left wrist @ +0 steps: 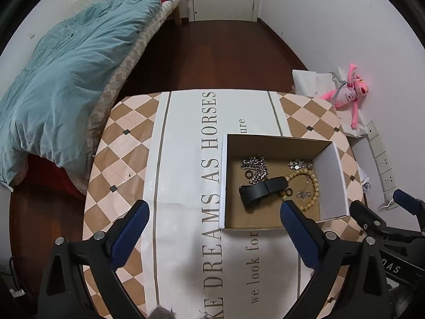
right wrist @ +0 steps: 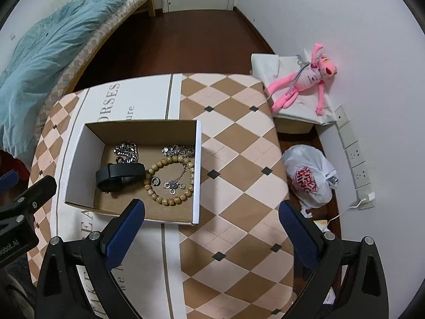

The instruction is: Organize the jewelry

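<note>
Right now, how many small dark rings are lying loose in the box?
2. One ring lies inside the bead bracelet; another ring sits beside the silver chain. Others may be hidden under the black band.

A home bedroom: a bed (left wrist: 87, 61) with a rumpled blue duvet (left wrist: 66, 79), wooden floor (left wrist: 212, 53), a pink plush toy (right wrist: 300, 82).

My table (right wrist: 233, 138) wears a tan-and-cream diamond cloth, with a white printed sheet (left wrist: 186, 164) laid across it (big grey lettering). On that sheet sits an open box (right wrist: 198, 159), at about two o'clock in my left view and ten o'clock in my right.
</note>
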Demonstrator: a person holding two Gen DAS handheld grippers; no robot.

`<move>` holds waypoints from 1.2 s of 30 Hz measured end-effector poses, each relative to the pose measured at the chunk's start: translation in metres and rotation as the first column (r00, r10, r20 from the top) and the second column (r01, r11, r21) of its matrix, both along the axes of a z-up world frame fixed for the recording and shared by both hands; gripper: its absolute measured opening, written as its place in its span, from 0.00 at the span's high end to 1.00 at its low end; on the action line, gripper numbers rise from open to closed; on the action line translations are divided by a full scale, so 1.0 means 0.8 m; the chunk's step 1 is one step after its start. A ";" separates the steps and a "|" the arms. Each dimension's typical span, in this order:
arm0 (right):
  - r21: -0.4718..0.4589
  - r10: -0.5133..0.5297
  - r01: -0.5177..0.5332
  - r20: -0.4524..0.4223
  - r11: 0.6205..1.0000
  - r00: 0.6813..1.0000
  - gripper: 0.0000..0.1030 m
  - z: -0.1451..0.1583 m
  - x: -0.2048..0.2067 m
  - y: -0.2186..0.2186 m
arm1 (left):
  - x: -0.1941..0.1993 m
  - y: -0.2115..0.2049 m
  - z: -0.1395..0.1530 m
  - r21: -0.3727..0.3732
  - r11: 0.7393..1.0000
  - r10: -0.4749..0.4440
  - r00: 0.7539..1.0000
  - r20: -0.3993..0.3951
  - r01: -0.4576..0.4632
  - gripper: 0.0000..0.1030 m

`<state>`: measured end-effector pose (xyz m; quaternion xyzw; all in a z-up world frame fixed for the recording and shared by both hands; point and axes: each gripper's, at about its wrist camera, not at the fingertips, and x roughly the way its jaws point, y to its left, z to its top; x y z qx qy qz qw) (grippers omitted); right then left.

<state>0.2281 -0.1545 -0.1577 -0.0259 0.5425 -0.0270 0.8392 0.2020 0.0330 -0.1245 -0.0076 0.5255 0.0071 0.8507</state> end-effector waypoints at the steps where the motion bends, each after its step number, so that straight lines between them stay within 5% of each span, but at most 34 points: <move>1: 0.001 -0.001 0.001 0.009 1.000 1.000 0.01 0.007 -0.004 -0.001 | -0.003 -0.001 0.004 0.003 1.000 -0.001 1.000 0.005 0.001 0.02; 20: 0.031 -0.019 0.011 0.281 0.999 0.959 0.01 0.187 -0.156 -0.011 | -0.142 -0.003 0.170 0.000 1.000 0.007 0.964 0.265 -0.008 0.02; 36: 0.021 -0.003 -0.006 0.383 1.000 0.924 0.00 0.260 -0.248 -0.004 | -0.215 0.000 0.216 0.003 1.000 0.028 0.951 0.306 -0.030 0.02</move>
